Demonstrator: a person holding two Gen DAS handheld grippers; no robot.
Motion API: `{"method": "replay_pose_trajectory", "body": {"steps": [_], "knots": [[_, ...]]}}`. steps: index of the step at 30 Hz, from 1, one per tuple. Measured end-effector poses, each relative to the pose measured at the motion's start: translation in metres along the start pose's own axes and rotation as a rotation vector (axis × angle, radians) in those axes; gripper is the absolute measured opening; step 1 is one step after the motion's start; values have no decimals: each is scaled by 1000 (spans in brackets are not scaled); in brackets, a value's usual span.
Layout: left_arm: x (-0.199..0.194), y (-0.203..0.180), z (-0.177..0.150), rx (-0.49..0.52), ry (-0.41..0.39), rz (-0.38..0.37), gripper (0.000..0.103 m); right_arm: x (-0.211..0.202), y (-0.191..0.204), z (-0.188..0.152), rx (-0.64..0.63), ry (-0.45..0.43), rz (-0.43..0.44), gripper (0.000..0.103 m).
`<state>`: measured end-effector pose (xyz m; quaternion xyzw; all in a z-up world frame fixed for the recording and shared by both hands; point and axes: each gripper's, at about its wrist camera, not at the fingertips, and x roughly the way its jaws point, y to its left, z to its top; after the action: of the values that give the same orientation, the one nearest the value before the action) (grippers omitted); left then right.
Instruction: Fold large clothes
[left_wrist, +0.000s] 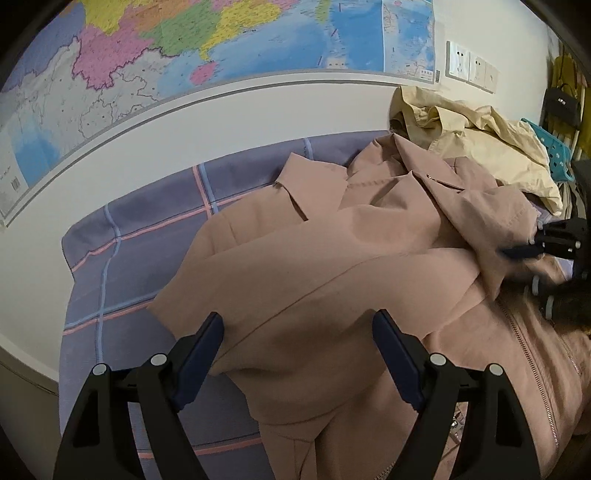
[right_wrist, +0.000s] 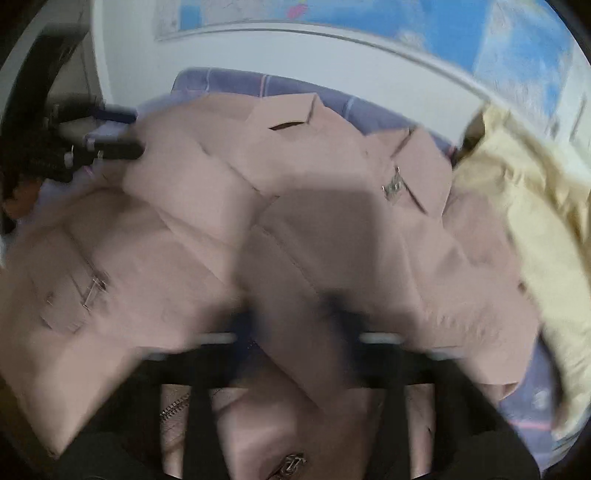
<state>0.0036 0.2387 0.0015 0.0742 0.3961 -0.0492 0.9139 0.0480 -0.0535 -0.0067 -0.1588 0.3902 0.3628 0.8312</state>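
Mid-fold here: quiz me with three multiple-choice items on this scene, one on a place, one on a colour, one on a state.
1. Where does the cream garment lie?
A. Beyond the pink jacket, near the wall
B. Under the pink jacket
C. On the floor

2. What colour is the bedsheet?
A. Plain white
B. Purple with pink and blue lines
C. Green

3. How is the left claw?
A. Shut on a sleeve
B. Open over the pink jacket
C. Holding a hanger

Key: 1 A, it is heaped past the collar; 2 B, the checked sheet shows beside the jacket; 3 B, both pads stand wide apart.
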Motion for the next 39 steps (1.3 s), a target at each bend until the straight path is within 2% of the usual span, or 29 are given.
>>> {"method": "replay_pose_trajectory", "body": {"steps": [2, 4, 5, 7, 10, 12, 13, 15, 16, 17, 20, 22, 25, 26, 27, 28, 29, 31, 33, 35, 39], "knots": [[-2, 1, -2, -2, -2, -3, 81, -23, -35, 1, 186, -79, 209, 18], [-5, 3, -2, -9, -8, -7, 81, -57, -84, -5, 395, -207, 324, 18], [-5, 4, -3, -12, -10, -11, 81, -66, -102, -10, 461, -239, 340, 13], [-7, 8, -4, -25, -19, -10, 81, -74, -146, -29, 610, -263, 323, 12], [-7, 15, -8, -59, -11, -32, 81, -53, -181, -58, 746, -161, 317, 17], [-6, 21, -12, -77, 2, -38, 81, -42, -191, -73, 799, -110, 297, 28], [-7, 24, -14, -84, 8, -35, 81, -41, -193, -81, 810, -107, 292, 39], [-7, 28, -18, -98, 20, -31, 81, -53, -191, -86, 795, -151, 284, 52], [-8, 31, -21, -108, 26, -39, 81, -63, -186, -87, 770, -179, 274, 63], [-8, 33, -22, -115, 28, -48, 81, -65, -181, -83, 743, -201, 265, 68], [-8, 34, -24, -119, 31, -63, 81, -63, -163, -70, 637, -167, 202, 69], [-4, 30, -24, -114, 35, -72, 83, -43, -157, -56, 596, -98, 143, 70], [2, 25, -26, -100, 53, -51, 85, -23, -156, -55, 557, -39, 71, 35], [4, 25, -28, -103, 64, -56, 85, -23, -155, -56, 551, -45, 60, 18], [5, 25, -31, -108, 75, -63, 85, -23, -157, -58, 558, -57, 73, 14], [5, 25, -34, -109, 80, -63, 85, -24, -160, -60, 572, -59, 55, 3], [4, 26, -38, -112, 86, -60, 85, -25, -162, -62, 583, -58, 57, 4], [1, 28, -48, -124, 94, -71, 85, -27, -166, -70, 617, -53, 97, 10], [-4, 30, -57, -144, 96, -76, 85, -40, -162, -75, 613, -75, 111, 22], [-9, 31, -66, -167, 98, -99, 85, -63, -156, -85, 605, -120, 113, 54], [-26, 32, -87, -205, 86, -151, 87, -94, -137, -102, 575, -146, 170, 70]]}}
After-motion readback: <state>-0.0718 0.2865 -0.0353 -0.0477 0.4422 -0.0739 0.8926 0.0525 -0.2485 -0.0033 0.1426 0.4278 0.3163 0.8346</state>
